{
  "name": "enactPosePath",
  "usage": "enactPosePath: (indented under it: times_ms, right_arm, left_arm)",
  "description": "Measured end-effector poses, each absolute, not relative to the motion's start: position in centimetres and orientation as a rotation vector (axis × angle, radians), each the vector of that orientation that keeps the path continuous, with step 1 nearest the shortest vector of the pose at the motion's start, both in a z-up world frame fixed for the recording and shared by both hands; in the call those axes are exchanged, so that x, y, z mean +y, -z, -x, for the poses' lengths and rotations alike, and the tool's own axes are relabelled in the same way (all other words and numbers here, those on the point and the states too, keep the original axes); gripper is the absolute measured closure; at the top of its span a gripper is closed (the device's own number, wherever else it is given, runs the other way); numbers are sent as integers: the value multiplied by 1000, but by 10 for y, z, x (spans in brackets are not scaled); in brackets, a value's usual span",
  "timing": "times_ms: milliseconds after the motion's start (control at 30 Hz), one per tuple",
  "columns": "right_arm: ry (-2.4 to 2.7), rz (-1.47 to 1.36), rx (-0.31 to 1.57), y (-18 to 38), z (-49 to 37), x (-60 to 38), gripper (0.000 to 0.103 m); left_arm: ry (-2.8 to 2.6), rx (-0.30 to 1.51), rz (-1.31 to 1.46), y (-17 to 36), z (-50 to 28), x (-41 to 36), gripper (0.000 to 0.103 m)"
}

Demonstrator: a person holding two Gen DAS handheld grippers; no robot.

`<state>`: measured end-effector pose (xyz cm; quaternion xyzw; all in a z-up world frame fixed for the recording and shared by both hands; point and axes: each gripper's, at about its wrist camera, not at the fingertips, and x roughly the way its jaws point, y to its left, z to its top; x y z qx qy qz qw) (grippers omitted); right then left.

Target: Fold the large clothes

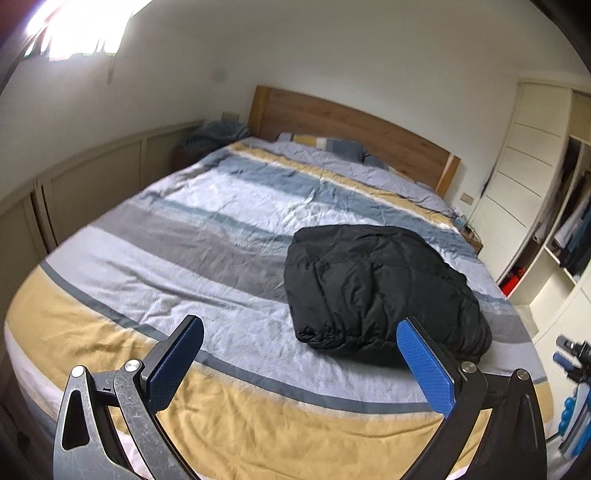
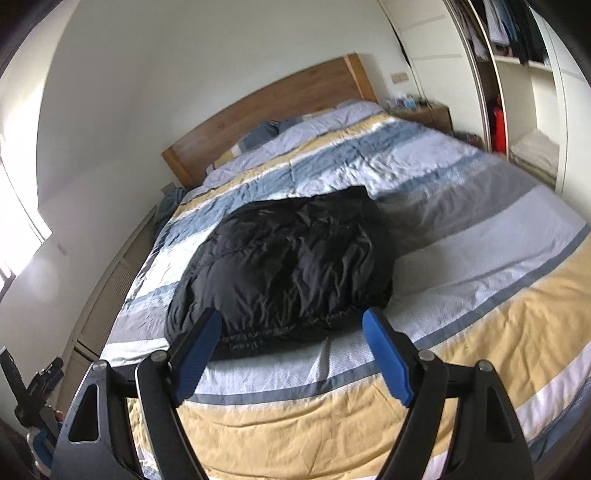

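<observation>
Bedspread [image 1: 147, 236] left of jacket [image 1: 376, 288] free; jacket blocks right.

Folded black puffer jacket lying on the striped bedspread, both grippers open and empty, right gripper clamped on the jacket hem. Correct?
Not quite. The right gripper isn't clamped on anything: the right wrist view shows its jaws wide apart, short of the hem, nothing between them. The rest holds: the folded black puffer jacket lies on the striped bedspread, and the left gripper is open and empty.

White walls, wooden headboard [image 1: 354, 129], open wardrobe [image 1: 569, 229], bright window [image 1: 77, 29].
</observation>
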<state>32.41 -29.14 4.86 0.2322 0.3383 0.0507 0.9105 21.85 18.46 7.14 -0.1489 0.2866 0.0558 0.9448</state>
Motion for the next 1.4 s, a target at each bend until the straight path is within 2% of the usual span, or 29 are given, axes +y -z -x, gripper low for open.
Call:
enactPosePath:
  times_ms: [200,600,900,933,1000,1233,1333,1400]
  right_arm:
    - [-62,-527,761,-6,-374,-316,24]
    - [-39,-665,814,84,-479,-362,24]
    - [-69,-724,916,151,-534,-368,24]
    - [-91,-763,931,161,-538,-369,22]
    - [-122,-822,948,176,-543,-372,12]
    - [-320,-962,941,204,-560,-370,7]
    - [-393,-993,930,207,-572,-360,6]
    - [-416,-1000,928,210,-580,-352,1]
  left_arm:
    - [-110,679,395,-32,-282,213,1]
    - [-33,826,508,53,-421,222,1]
    - [52,911,627,112,-495,221,1]
    - [54,928,638,124,-502,221,1]
    - [70,942,689,141,-509,223,1]
    - [273,912,930,172,-515,231,1]
    - [363,916,943,173,-520,222,1]
    - [387,921,943,173,-524,216,1]
